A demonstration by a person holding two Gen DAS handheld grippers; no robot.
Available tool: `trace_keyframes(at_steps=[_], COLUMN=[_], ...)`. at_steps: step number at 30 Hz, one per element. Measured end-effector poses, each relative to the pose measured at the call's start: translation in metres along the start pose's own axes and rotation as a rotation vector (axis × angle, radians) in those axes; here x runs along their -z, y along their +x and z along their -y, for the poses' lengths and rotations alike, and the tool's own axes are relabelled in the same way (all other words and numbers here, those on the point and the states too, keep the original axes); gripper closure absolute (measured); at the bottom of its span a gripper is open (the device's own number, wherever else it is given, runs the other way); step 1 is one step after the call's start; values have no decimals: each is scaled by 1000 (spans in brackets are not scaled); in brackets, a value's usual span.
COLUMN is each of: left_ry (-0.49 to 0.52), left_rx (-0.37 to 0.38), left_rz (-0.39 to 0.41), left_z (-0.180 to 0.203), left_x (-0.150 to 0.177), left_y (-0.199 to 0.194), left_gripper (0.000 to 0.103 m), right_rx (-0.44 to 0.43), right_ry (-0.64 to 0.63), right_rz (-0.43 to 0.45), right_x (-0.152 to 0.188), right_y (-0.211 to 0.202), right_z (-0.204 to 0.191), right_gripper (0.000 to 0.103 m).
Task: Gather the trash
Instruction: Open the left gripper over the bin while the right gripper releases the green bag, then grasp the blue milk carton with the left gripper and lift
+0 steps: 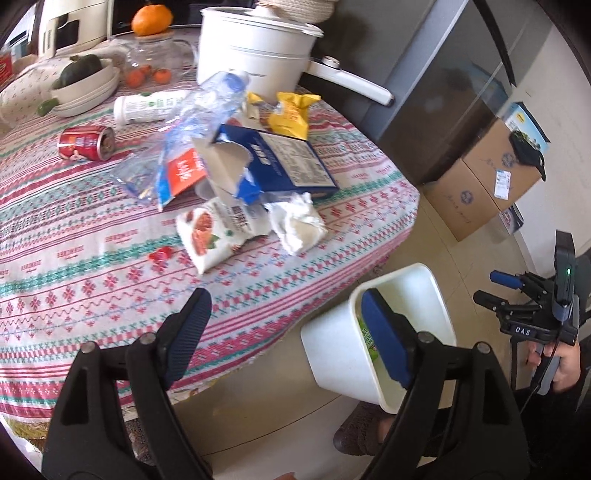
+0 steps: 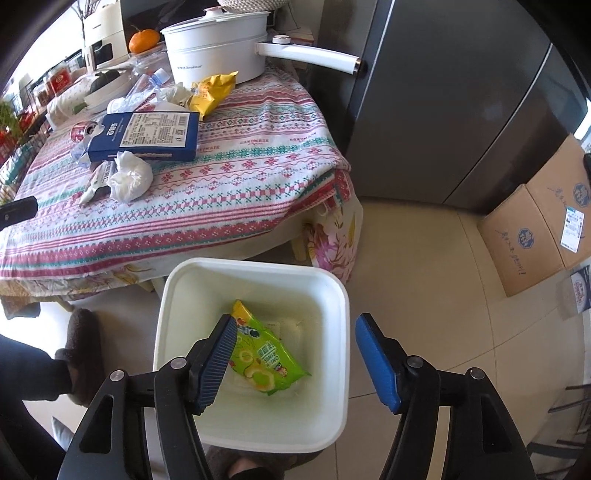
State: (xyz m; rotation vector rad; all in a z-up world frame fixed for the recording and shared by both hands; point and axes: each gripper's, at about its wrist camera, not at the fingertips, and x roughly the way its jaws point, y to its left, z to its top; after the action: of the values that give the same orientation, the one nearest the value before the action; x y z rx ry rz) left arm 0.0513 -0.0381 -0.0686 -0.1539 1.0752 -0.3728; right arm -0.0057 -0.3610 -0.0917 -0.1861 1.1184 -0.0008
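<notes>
A white bin (image 2: 255, 435) stands on the floor by the table; a green snack wrapper (image 2: 264, 360) lies inside. My right gripper (image 2: 295, 325) is open and empty above the bin. It also shows in the left wrist view (image 1: 491, 286). My left gripper (image 1: 286, 299) is open and empty over the table's near edge. Trash lies on the table: a torn blue carton (image 1: 280, 162), a crumpled tissue (image 1: 299, 221), a white snack bag (image 1: 218, 232), a yellow wrapper (image 1: 291, 114), a crushed plastic bottle (image 1: 207, 107), a red can (image 1: 86, 142) and a white tube (image 1: 147, 107).
A white pot (image 1: 255, 48) with a long handle, a bowl holding a green vegetable (image 1: 85, 81) and oranges (image 1: 151, 18) stand at the back of the table (image 1: 74, 258). A dark fridge (image 2: 443, 110) and cardboard boxes (image 2: 535, 229) stand on the right. Slippered feet (image 2: 79, 343) are beside the bin.
</notes>
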Motion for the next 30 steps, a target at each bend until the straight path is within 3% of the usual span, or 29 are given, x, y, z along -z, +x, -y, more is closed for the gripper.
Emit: trace_keyframes(at_steps=[6,13,23,30], left_ry=[-41,-134,-330,-403], left_rx=[-20,106,168,213], left_rz=[15,37,19,-8], left_z=[-24,-41,-48,-50], left_x=[-15,-38,-60,-66], left_y=[3,19,66,90], left_gripper=[20,20,25,61], right_rx=[-19,-41,-70,-70], right_ry=[-1,-2,10,-3], right_rz=[6,8,2,-6], right_x=[-15,-32,-53,-60], right_y=[1,2,9,15], right_z=[-12,-27,-47,-59], right_gripper=[32,31,30,30])
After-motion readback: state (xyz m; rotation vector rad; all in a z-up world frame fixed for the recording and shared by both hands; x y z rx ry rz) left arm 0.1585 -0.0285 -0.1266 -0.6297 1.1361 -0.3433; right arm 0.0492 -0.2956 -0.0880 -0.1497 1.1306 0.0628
